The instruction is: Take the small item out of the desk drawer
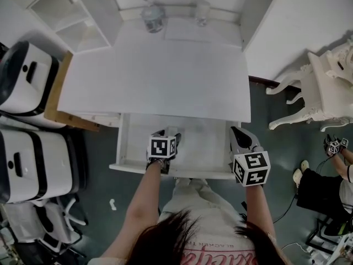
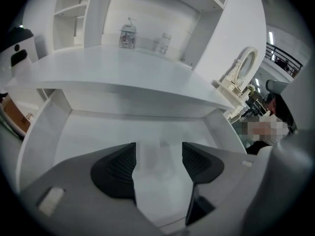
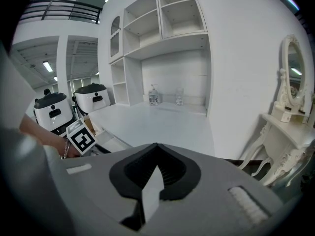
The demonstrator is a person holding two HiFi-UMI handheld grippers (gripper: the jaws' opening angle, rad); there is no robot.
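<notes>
Hair and a printed shirt fill the bottom of my head view, with both forearms reaching out from them. My left gripper (image 1: 170, 132) hangs tilted down over the open drawer (image 1: 122, 143), its jaws spread wide and nothing pressed between the pads. Looking along those jaws, I see only the white drawer floor and a pale shape (image 2: 153, 156) lying on it in the gap. It is too blurred for me to say what it is, and the pads stand clear of it.

My right gripper (image 1: 237, 132) sits by the drawer's right wall. Its jaw tips are closed together and carry nothing.

The drawer is pulled out from under the white desk (image 1: 154, 81), whose broad top is bare in the middle. To the left of the desk stand two white appliances (image 1: 33, 164) with dark bands, one behind the other. To the right, a second person (image 1: 325, 186) sits on the floor side, near an ornate white dressing table (image 1: 331, 81).

At the back of the desk stand two glass jars (image 1: 151, 20), close to the wall. An open white shelf unit (image 1: 71, 15) rises at the far left corner.
</notes>
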